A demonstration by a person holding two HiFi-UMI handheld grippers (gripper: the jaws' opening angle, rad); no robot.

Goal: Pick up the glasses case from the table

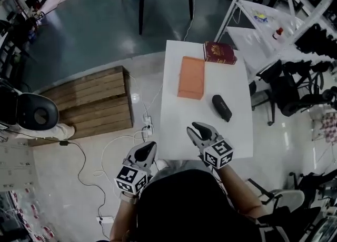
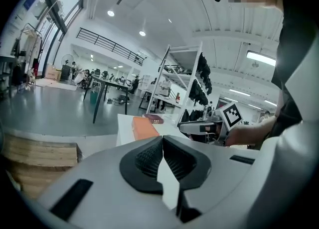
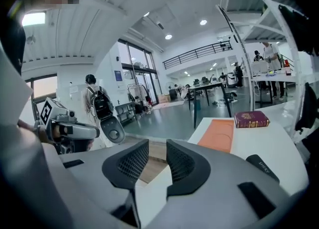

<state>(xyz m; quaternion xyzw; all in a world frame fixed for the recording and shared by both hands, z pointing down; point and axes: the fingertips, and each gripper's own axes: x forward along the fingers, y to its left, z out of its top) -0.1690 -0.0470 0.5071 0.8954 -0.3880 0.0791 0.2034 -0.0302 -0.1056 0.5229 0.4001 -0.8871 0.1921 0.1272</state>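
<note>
Jaws of the left gripper (image 1: 149, 147) meet empty, those of the right gripper (image 1: 197, 128) stand slightly apart on nothing, so the case (image 1: 221, 108) lies ungrasped on the tabletop (image 1: 174, 122) ahead, with the whole pickup seemingly left.

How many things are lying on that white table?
3: an orange flat box toward the far side, a dark red book at the far edge right of it, and a black glasses case nearer the front, on the right. None appears hidden.
</note>
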